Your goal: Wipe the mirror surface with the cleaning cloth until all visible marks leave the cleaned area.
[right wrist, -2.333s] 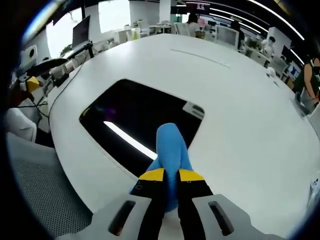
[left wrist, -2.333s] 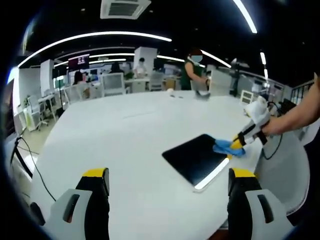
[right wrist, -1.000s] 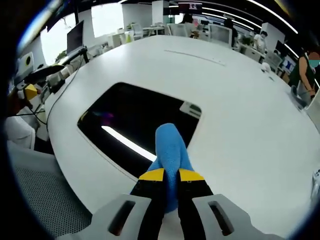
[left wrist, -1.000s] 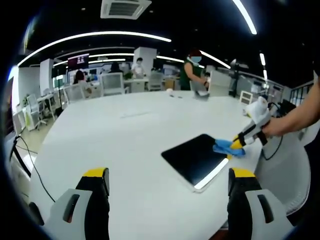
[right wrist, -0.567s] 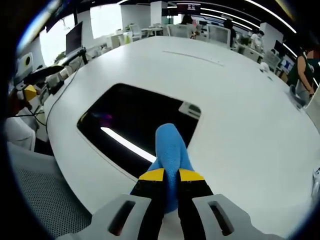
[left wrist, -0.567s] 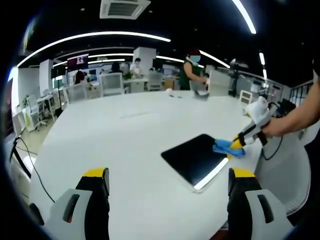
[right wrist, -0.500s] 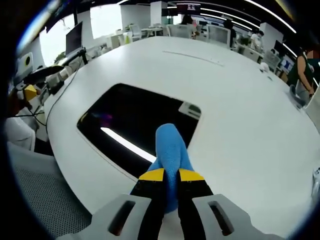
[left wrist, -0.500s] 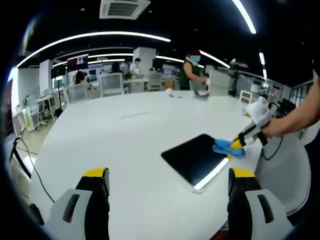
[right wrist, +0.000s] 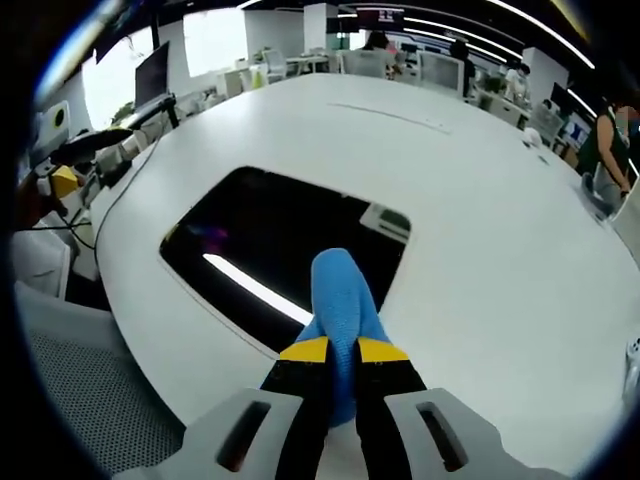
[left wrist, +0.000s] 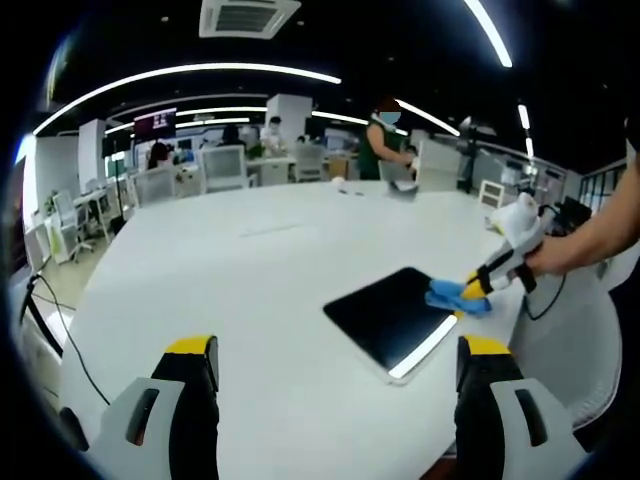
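Observation:
A dark rectangular mirror [left wrist: 385, 315] [right wrist: 270, 240] lies flat on the white table [left wrist: 240, 290], reflecting a ceiling light strip. My right gripper [right wrist: 338, 350] [left wrist: 476, 288] is shut on a blue cleaning cloth [right wrist: 340, 295] [left wrist: 452, 296], whose free end rests on the mirror's near edge. In the left gripper view that cloth sits at the mirror's right corner, held by a person's hand. My left gripper [left wrist: 335, 350] stands open well back from the mirror, nothing between its yellow-tipped fingers [left wrist: 190, 350].
A grey mesh chair [right wrist: 90, 400] stands below the table edge near the mirror. Cables [left wrist: 50, 310] trail off the table's left side. People stand at desks [left wrist: 385, 140] beyond the far end of the table.
The right gripper view has shifted slightly; the cloth stays on the same edge of the mirror. The left gripper has not moved.

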A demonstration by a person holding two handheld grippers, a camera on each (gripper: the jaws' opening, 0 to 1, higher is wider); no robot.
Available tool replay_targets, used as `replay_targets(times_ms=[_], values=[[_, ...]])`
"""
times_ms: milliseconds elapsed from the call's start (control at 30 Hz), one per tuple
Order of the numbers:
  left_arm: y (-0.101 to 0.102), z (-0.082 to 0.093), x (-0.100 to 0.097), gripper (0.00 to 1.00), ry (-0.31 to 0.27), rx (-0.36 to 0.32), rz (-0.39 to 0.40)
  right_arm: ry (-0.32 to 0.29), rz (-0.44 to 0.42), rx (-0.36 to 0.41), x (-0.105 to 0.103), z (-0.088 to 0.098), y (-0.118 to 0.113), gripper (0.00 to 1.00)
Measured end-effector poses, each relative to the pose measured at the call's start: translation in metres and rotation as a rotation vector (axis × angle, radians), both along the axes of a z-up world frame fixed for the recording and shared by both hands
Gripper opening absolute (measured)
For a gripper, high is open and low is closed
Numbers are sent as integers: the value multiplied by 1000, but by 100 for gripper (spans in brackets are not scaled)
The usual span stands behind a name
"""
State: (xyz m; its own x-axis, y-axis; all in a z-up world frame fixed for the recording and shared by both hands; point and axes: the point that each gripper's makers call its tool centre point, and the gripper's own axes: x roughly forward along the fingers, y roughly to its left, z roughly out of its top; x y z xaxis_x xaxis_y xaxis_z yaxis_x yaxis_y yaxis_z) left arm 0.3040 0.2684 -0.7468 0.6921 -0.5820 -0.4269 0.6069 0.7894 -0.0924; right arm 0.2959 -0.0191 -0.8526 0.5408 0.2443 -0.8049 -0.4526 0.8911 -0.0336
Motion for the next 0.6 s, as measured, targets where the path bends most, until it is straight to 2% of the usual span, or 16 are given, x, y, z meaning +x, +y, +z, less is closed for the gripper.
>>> replay_targets(times_ms=[367,600], values=[[3,2,0,99,-1,9,-12,8,41,1,1,0,21,4],[17,9,1,99,-13,13,8,10,56,10,5,0,37,3]])
